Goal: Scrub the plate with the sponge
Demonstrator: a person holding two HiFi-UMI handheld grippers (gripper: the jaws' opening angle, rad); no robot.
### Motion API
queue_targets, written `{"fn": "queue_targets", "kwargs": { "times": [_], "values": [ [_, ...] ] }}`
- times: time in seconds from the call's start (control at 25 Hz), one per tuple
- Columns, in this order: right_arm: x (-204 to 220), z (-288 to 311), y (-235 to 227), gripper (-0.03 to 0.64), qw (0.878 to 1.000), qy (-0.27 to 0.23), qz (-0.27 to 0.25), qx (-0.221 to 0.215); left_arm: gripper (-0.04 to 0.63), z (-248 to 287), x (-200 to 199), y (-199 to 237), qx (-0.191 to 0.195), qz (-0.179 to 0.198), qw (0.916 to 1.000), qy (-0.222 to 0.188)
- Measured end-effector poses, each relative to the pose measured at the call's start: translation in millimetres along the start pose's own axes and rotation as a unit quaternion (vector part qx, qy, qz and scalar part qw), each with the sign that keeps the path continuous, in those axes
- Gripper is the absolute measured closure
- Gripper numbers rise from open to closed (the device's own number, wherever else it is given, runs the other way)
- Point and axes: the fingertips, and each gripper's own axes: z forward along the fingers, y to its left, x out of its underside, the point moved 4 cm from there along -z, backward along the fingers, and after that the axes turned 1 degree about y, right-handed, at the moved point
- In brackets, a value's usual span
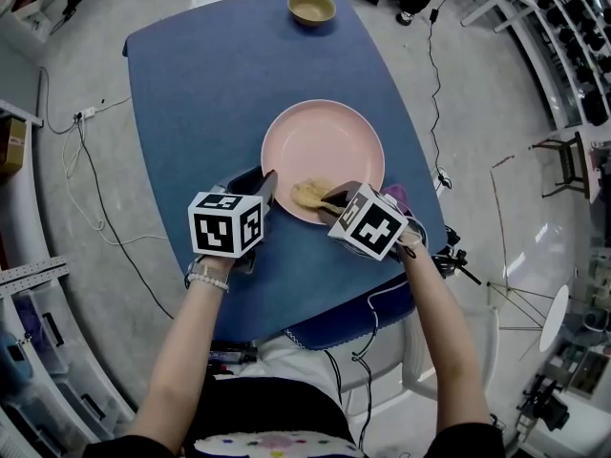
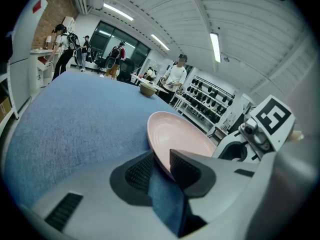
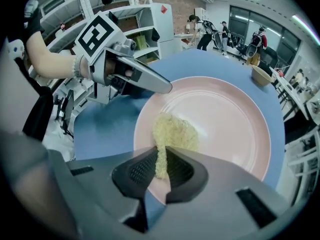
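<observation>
A pink plate lies on the blue table. My left gripper is shut on the plate's near-left rim, one jaw above and one below the edge. My right gripper is shut on a yellow mesh sponge, which spreads flat on the plate's near part. In the right gripper view the pinched end of the sponge runs between the jaws, and the left gripper reaches onto the plate's left rim.
A small tan bowl stands at the table's far edge, seen as well in the left gripper view. Cables trail over the floor left of the table. People stand in the background by shelves.
</observation>
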Motion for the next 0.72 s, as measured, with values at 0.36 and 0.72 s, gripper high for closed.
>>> {"fn": "queue_targets", "kwargs": {
  "times": [0.36, 0.72],
  "values": [
    [26, -14, -29, 0.577, 0.998, 0.034, 0.036, 0.040, 0.485, 0, -1, 0, -0.001, 0.001, 1.0000, 0.000],
    [35, -20, -68, 0.577, 0.989, 0.030, 0.081, 0.120, 0.485, 0, 0, -3, -0.002, 0.002, 1.0000, -0.001]
  ]
}}
